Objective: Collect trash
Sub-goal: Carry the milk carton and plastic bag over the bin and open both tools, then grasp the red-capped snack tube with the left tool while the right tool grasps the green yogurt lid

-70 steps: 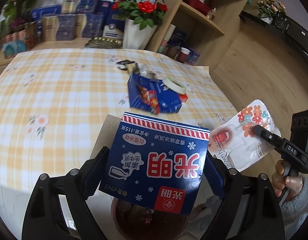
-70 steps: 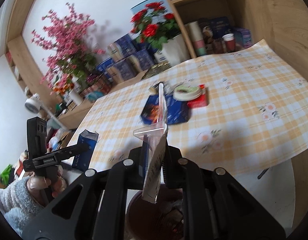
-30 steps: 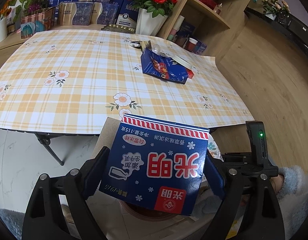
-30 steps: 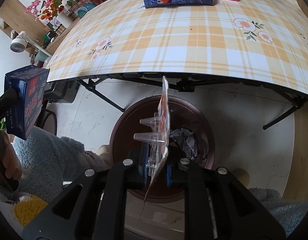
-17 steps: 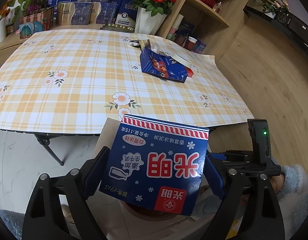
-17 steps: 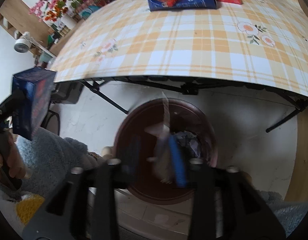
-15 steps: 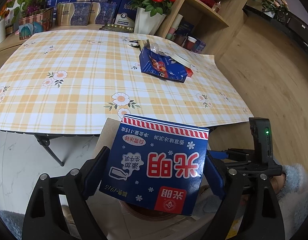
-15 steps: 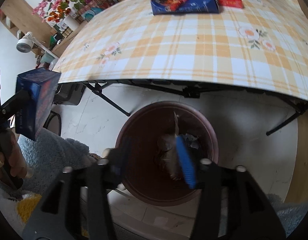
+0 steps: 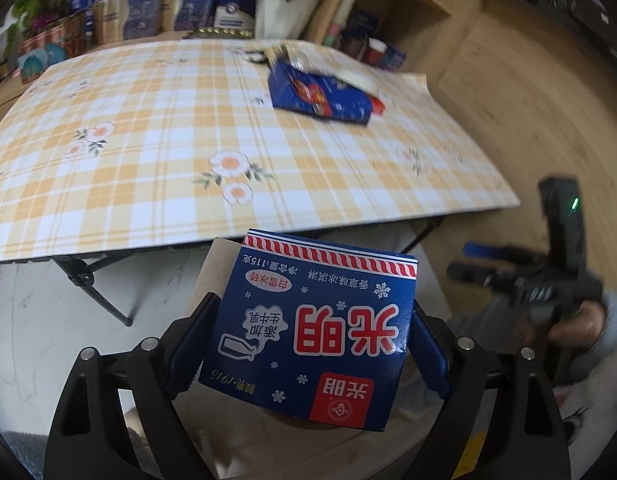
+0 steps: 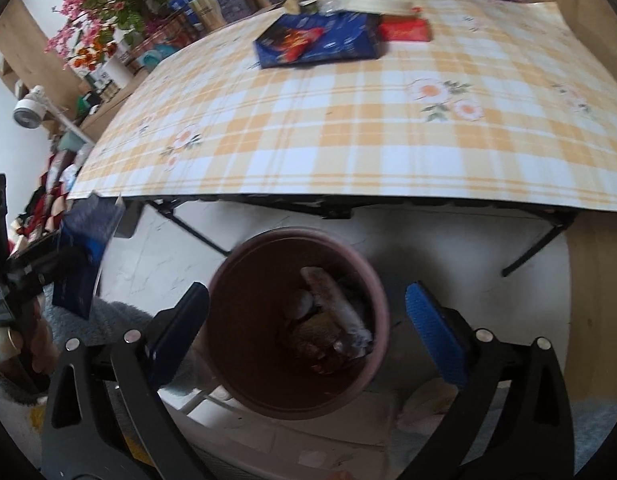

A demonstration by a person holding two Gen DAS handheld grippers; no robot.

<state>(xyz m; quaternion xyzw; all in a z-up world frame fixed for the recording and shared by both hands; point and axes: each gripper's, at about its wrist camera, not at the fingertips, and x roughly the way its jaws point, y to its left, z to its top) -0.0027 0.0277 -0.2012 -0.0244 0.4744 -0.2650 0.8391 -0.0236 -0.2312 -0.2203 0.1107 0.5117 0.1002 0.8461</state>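
My left gripper is shut on a blue milk carton box with red characters, held below the table's front edge. The box also shows at the left of the right wrist view. My right gripper is open and empty, right above a brown round bin on the floor. Crumpled trash and the plastic package lie inside the bin. The right gripper shows blurred at the right of the left wrist view.
A table with a yellow plaid cloth stands beyond the bin. On it lie a flat blue box, a red pack and a tape roll. Shelves and flower pots stand behind. Black table legs flank the bin.
My right gripper has opened and the plastic package has dropped into the bin. The left gripper still holds the blue box, with little movement.
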